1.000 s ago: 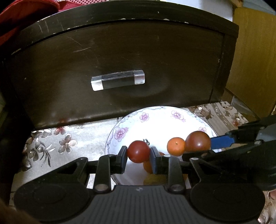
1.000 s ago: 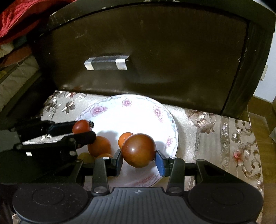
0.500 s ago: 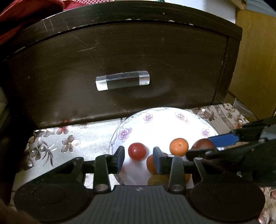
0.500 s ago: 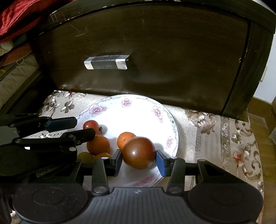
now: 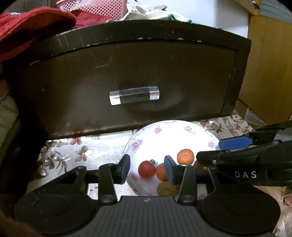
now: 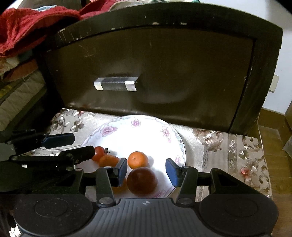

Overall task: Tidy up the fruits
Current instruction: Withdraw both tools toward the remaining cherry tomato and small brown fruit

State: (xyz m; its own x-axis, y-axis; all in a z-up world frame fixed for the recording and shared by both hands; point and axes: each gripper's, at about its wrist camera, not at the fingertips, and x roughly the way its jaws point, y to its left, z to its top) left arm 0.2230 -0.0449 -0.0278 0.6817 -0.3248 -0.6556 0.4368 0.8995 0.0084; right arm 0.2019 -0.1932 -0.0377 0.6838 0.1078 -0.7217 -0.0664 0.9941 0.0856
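Note:
A white flowered plate [image 5: 164, 136] [image 6: 138, 134] lies on the patterned cloth before a dark drawer front. On it lie a small red tomato [image 5: 146, 168] [image 6: 98, 153], small oranges [image 5: 185, 156] [image 6: 137, 160], a yellowish fruit [image 5: 167, 188] and a large dark red tomato [image 6: 142, 181]. My left gripper [image 5: 147, 168] is open, its jaws either side of the small tomato and apart from it. My right gripper [image 6: 146, 172] is open above the large tomato, which rests on the plate's near side.
The dark drawer front [image 5: 127, 87] [image 6: 155, 76] with a clear handle [image 5: 134, 94] stands close behind the plate. Red cloth [image 5: 27, 27] and a pink basket [image 5: 94, 8] lie on top. A wooden cabinet [image 5: 270, 69] stands to the right.
Both grippers have opened and let go of their tomatoes onto the plate, the left one first. Both have drawn back and up from the plate.

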